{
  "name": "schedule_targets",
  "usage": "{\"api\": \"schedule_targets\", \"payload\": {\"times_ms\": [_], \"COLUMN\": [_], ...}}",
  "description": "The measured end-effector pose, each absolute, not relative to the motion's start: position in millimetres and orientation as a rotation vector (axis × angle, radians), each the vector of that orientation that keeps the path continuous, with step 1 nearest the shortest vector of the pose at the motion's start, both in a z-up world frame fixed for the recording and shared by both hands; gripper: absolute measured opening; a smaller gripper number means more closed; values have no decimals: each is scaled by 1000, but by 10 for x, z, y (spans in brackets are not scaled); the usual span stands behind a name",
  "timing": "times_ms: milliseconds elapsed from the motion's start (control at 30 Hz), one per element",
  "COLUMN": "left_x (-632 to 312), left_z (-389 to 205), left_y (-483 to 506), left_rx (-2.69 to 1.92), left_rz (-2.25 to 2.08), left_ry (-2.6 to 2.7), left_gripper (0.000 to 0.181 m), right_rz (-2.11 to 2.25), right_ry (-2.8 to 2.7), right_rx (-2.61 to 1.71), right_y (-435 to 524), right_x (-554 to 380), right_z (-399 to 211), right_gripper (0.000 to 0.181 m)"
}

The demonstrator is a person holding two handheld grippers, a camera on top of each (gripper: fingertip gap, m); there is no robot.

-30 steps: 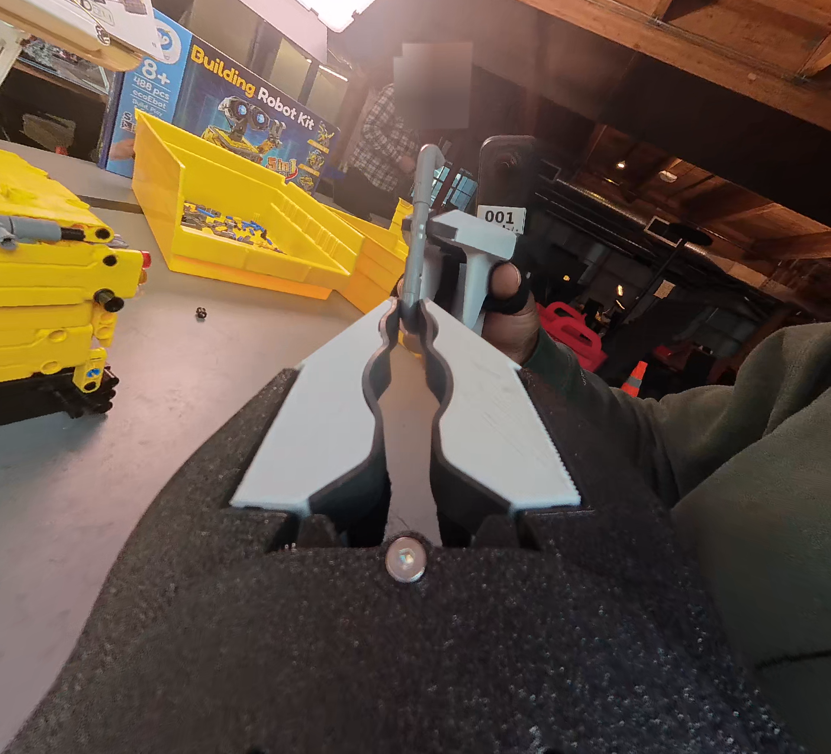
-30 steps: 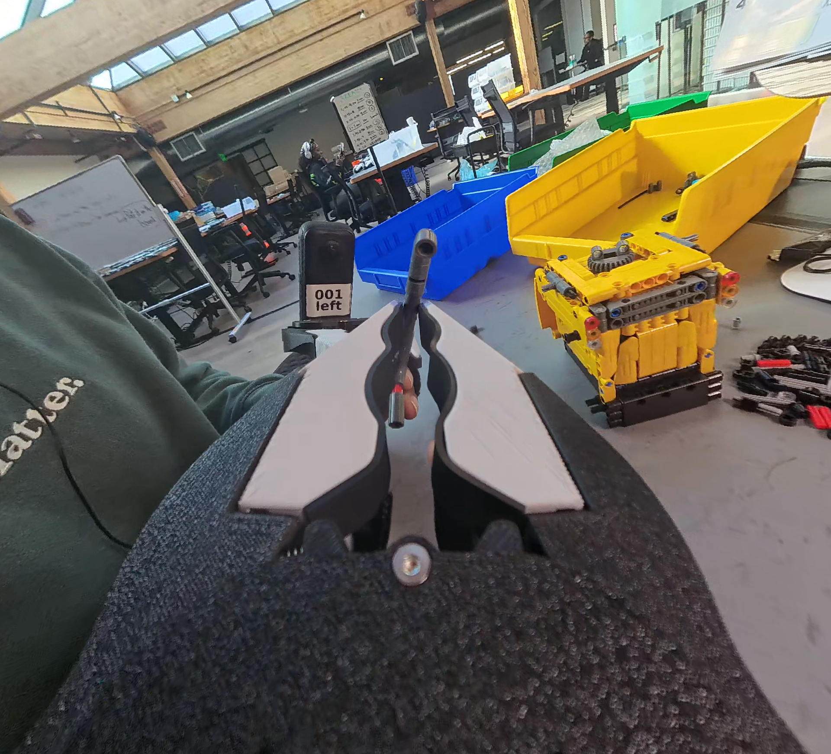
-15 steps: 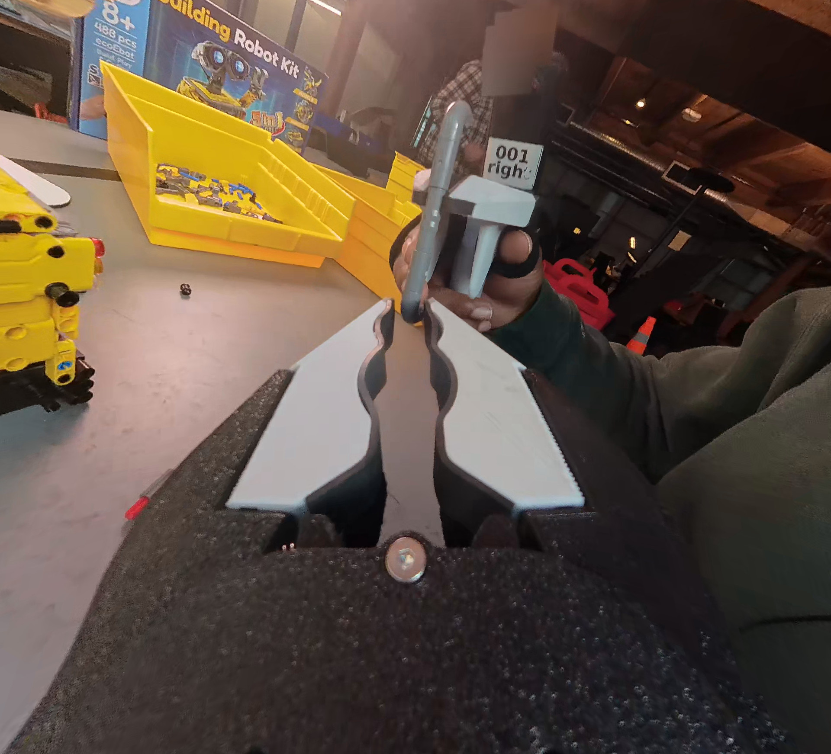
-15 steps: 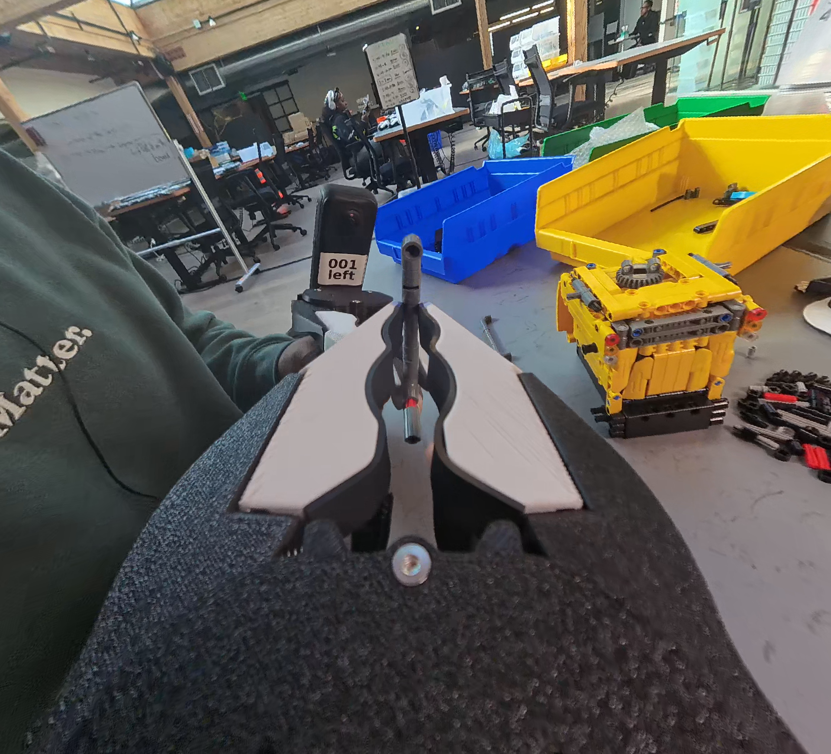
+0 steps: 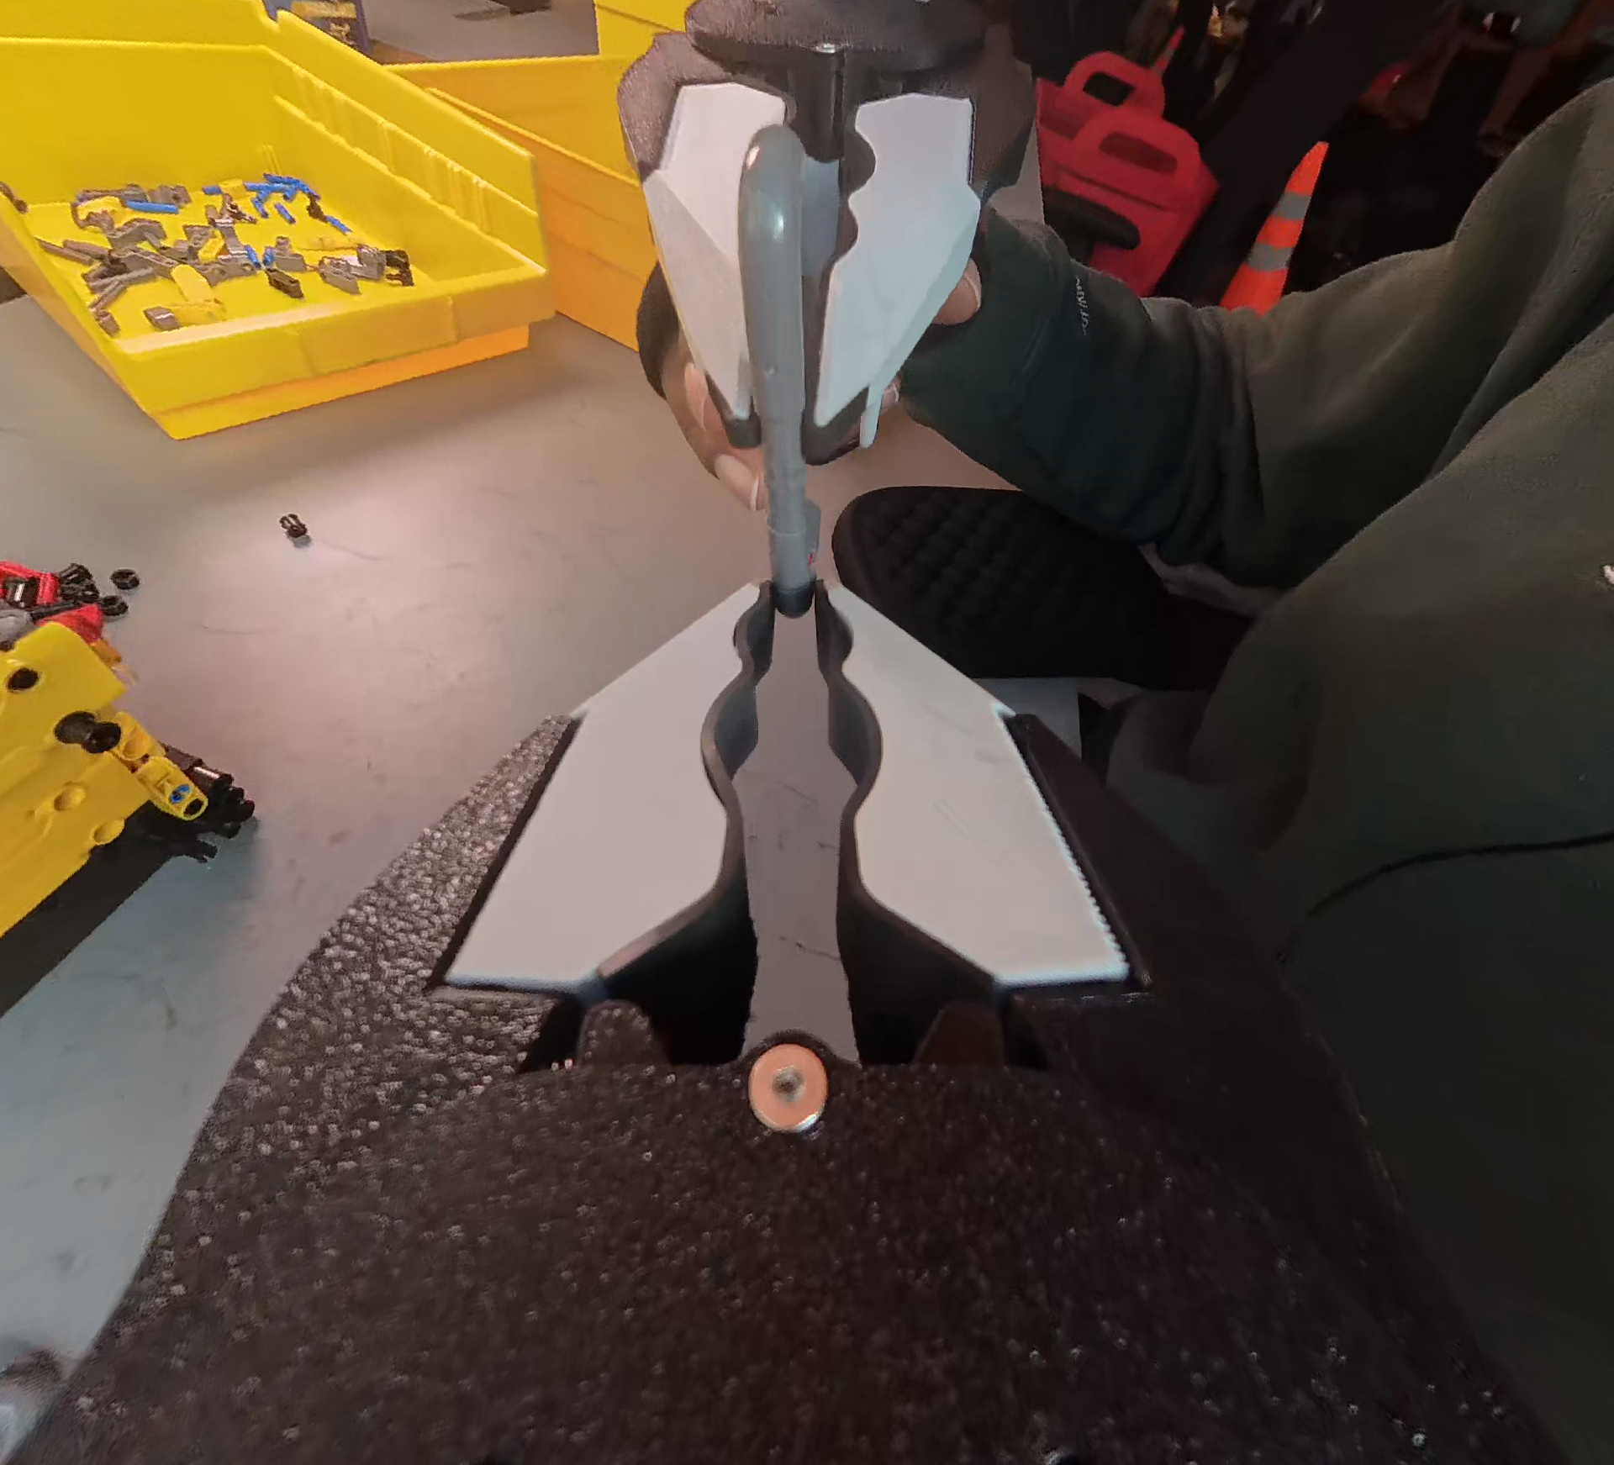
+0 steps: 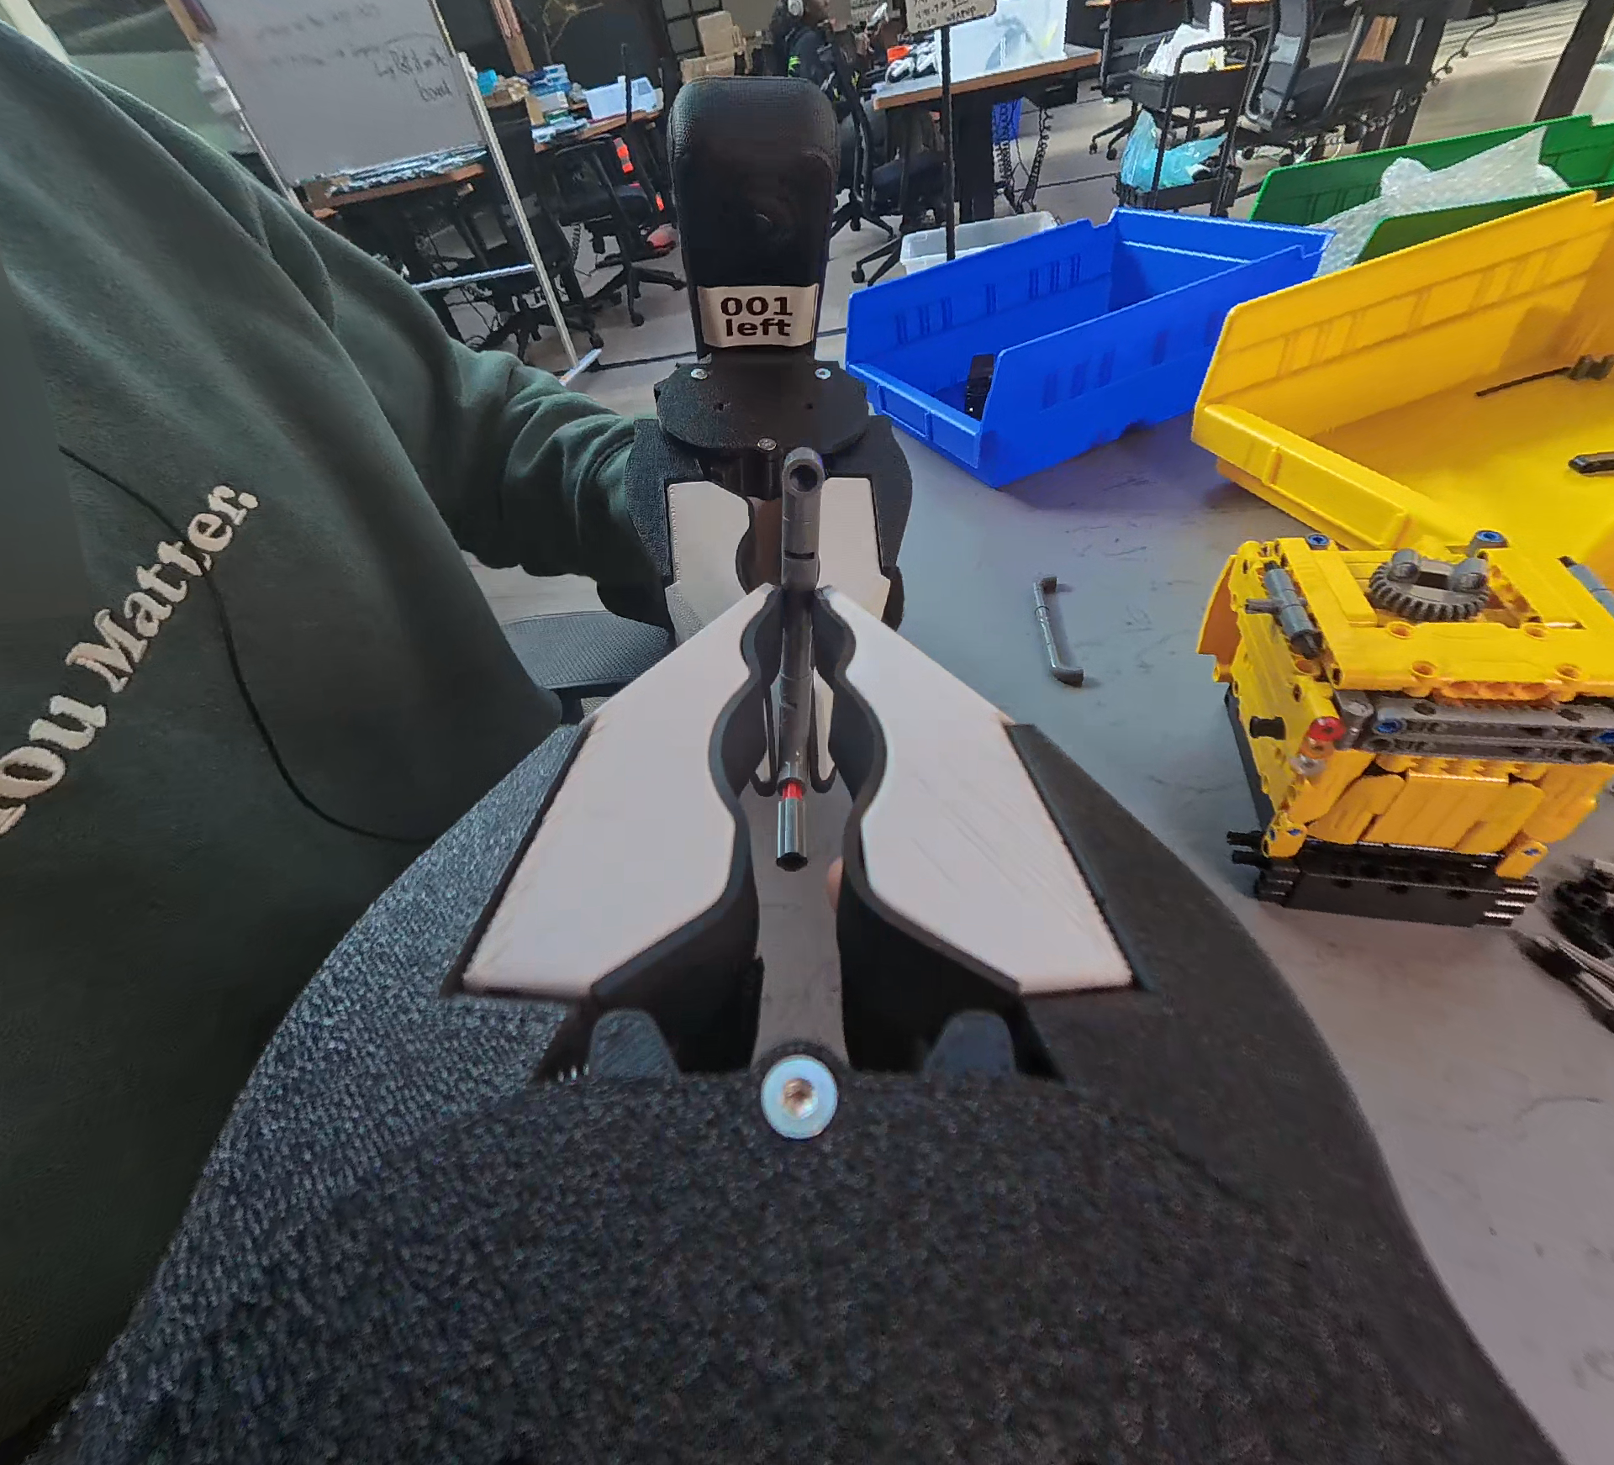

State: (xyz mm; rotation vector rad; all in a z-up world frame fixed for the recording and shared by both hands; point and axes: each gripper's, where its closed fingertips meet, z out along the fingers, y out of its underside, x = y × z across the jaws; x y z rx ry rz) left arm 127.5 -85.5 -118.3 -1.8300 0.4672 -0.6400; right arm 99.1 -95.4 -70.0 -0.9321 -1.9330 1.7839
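A grey rod (image 5: 777, 340) runs between the two grippers, which face each other tip to tip above the grey table (image 5: 454, 637). My right gripper (image 6: 795, 595) is shut on the rod (image 6: 796, 689). One end, with a red band, lies back between its fingers, and the ringed end sticks out in front. In the left wrist view the right gripper (image 5: 786, 432) points down at me. The rod's lower end sits pinched between the tips of my left gripper (image 5: 793, 600). The left gripper (image 6: 777, 541) shows behind the rod in the right wrist view, its tips hidden.
A yellow brick-built vehicle (image 6: 1415, 724) stands to the right, and also shows in the left wrist view (image 5: 61, 768). A yellow bin (image 5: 489, 305) holds small parts. A blue bin (image 6: 1074, 340) and another yellow bin (image 6: 1293, 462) stand behind. A loose grey rod (image 6: 1057, 637) and a black pin (image 5: 295, 528) lie on the table. Across from one pair of fingers to the other is roughly 5 cm.
Both views have tilted down toward the table. The right gripper has come closer and now faces the left one tip to tip. The rod has stayed in the grip.
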Motion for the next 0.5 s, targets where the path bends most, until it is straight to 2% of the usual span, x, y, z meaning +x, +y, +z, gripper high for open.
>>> {"api": "schedule_targets", "payload": {"times_ms": [500], "left_x": [1251], "left_z": [-1269], "left_y": [-770], "left_rx": [-1822], "left_rz": [-741], "left_ry": [518], "left_gripper": [7], "right_rz": [1782], "right_ry": [-1957], "right_rx": [-983], "right_y": [-898], "right_x": [928], "right_z": [-825], "right_gripper": [6]}}
